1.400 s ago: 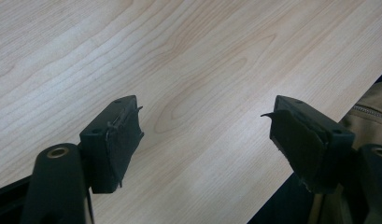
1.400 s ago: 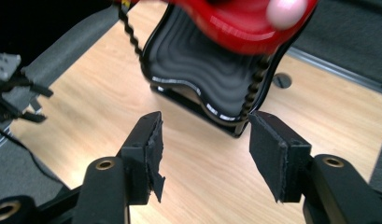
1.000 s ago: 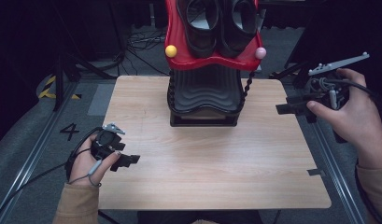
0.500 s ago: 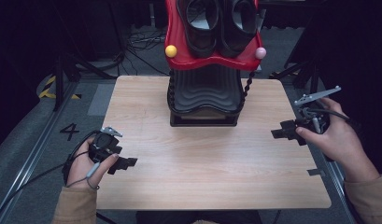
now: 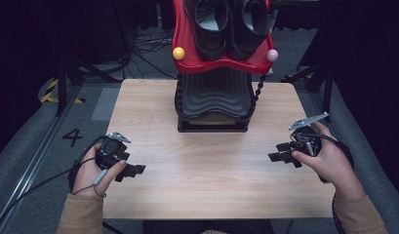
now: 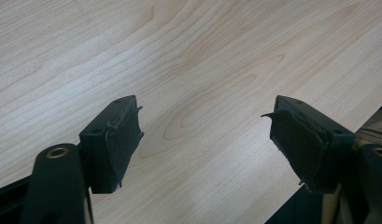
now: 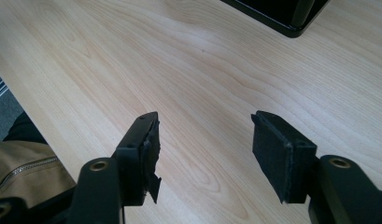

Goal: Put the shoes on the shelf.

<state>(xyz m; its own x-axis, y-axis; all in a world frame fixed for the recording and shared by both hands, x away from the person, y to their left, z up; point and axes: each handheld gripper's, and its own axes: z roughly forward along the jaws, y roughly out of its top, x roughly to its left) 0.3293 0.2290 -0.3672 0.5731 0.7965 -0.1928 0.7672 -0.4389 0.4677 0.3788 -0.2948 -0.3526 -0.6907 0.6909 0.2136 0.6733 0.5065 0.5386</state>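
- The tall red-and-black shoe rack (image 5: 214, 92) at twelve o'clock was cut off by the top edge.
- Two black shoes (image 5: 229, 24) lost their far ends there.
- The rack's black base corner (image 7: 284, 14) was clipped at one o'clock.

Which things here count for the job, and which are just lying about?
In play:
- left claw, open, over the table
- right claw, open
- red rack with black shoes, the nearest things

Lying about:
- cables on the floor
- number 4 marking
- yellow-black tape
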